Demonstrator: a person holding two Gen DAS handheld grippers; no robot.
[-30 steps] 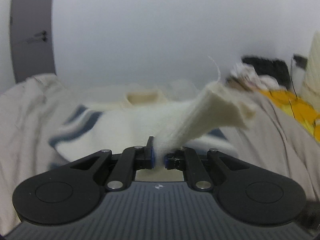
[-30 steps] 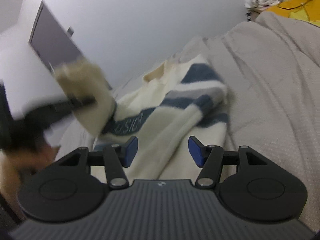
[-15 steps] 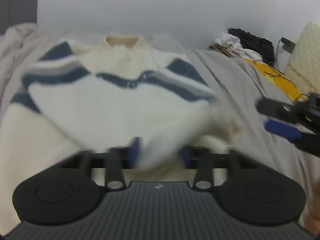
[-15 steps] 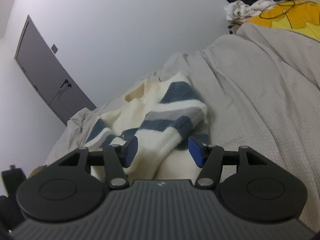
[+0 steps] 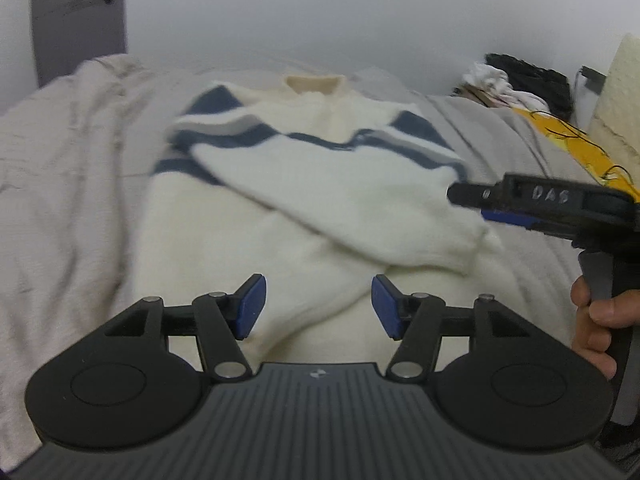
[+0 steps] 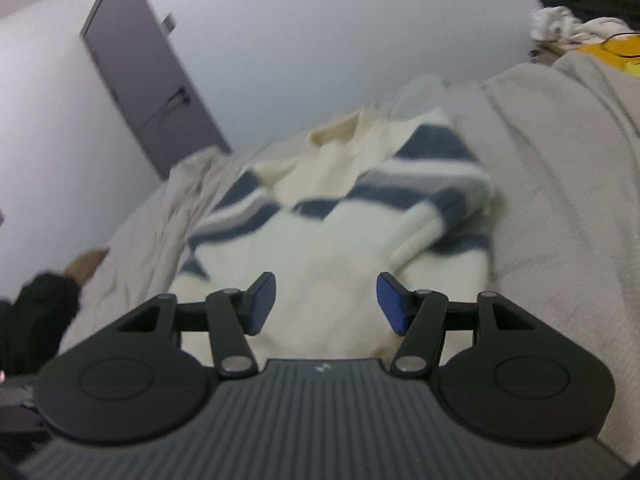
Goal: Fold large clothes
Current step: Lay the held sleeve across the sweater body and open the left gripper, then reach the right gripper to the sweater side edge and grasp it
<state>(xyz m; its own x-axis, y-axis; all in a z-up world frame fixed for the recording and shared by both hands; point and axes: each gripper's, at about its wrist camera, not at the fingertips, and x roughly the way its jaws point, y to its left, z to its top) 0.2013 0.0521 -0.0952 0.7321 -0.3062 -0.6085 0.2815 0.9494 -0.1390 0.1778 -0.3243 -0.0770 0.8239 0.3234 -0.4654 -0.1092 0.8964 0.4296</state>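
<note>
Cream sweater (image 5: 332,184) with navy-grey stripes on beige bedsheet (image 5: 72,184).

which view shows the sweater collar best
The left wrist view: the collar faces the camera square on, upright at the top of the sweater, only slightly blurred. The right wrist view shows the collar from the side, tilted and smeared, so its shape is harder to read.

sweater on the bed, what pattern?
Cream sweater with navy and grey stripes across the chest and sleeves; clearest from the left wrist.

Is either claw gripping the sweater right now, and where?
Neither. The left claw, jaws opening, and the right claw are empty above the sweater.
</note>
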